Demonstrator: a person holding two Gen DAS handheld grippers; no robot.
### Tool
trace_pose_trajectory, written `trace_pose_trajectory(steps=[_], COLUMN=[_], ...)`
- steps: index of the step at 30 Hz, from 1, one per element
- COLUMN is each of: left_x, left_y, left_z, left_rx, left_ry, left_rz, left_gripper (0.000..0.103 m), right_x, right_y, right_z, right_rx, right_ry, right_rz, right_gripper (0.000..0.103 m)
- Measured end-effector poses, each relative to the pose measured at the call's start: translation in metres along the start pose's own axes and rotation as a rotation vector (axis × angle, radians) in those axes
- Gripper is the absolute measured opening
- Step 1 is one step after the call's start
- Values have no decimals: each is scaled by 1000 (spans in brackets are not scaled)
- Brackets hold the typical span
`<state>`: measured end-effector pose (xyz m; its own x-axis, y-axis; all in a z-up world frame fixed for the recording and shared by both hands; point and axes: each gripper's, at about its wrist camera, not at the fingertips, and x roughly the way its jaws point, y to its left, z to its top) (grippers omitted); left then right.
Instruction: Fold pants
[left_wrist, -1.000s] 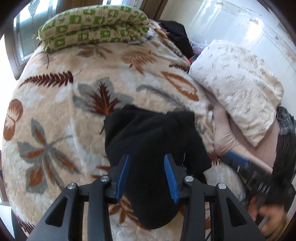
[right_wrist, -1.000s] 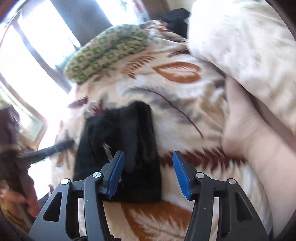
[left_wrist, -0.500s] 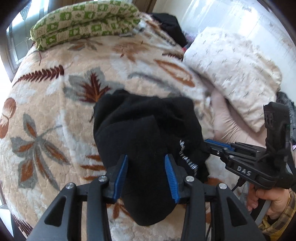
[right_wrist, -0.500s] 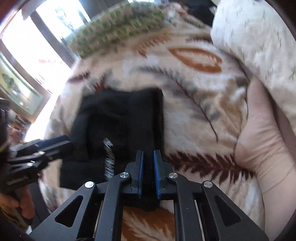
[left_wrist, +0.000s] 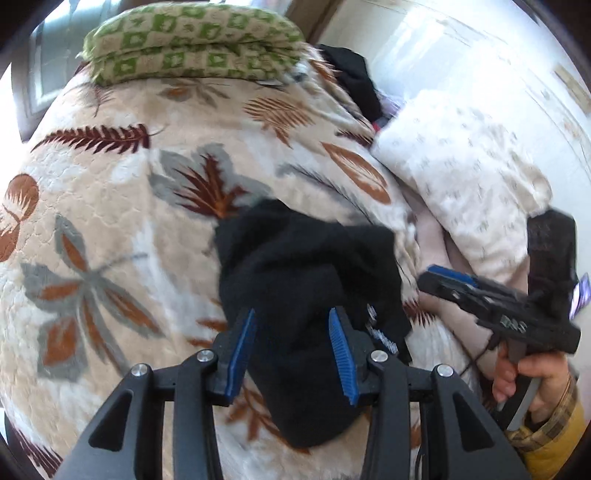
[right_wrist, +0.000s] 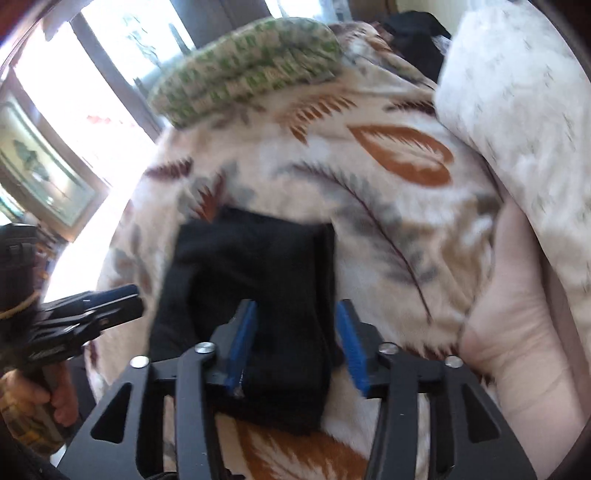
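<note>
The black pants (left_wrist: 303, 280) lie folded into a small thick bundle on the leaf-patterned blanket (left_wrist: 110, 206); they also show in the right wrist view (right_wrist: 255, 269). My left gripper (left_wrist: 291, 350) is open, its blue pads just above the near end of the bundle, holding nothing. My right gripper (right_wrist: 295, 343) is open and empty over the bundle's near right corner. In the left wrist view the right gripper (left_wrist: 443, 280) is to the right of the pants, clear of the cloth. In the right wrist view the left gripper (right_wrist: 122, 299) is at the bundle's left edge.
A folded green-and-white quilt (left_wrist: 192, 40) lies at the far end of the bed. A white patterned pillow (left_wrist: 458, 177) and a pink sheet (right_wrist: 517, 314) are on the right. Dark clothes (left_wrist: 354, 81) are piled at the far right. A window (right_wrist: 85, 92) is at left.
My right gripper was shut on the right edge of the pants half a second ago; it has let go, opened and drawn back to the right. The left gripper stayed open over the bundle.
</note>
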<state>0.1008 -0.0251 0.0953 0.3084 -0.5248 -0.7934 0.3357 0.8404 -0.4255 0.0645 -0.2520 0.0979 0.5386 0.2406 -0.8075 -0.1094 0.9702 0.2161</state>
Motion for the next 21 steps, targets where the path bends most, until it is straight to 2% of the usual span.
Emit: trace_pose_trajectory(steps=[5,9,11,14,17,19,21], left_x=[20,48,60,77,91,95,93], left_y=[16,11,14,28,41,40,39], left_z=[34,48,53,61,61,60,60], left_rx=[-57,-30,-37,-80,-119,-104,-99], left_ry=[-8,28,46,66,89,87,87], left_rz=[-2,20,42,96,114,126,123], left_gripper=[43,43,43,45,48,50,50], right_x=[18,41,50,63,74,78,77], right_y=[4,5,3,-5,-14,-17,-21], right_z=[21,24,24,24,20,17,16], right_rx=[-32,-46,-47,-33,-8,-18,-3], right_ry=[-3,40,40,46,57,54,47], right_rz=[-9,-47,-84,-113,-106,-116,-108], right_gripper=[48,38,37,37,37,37,42])
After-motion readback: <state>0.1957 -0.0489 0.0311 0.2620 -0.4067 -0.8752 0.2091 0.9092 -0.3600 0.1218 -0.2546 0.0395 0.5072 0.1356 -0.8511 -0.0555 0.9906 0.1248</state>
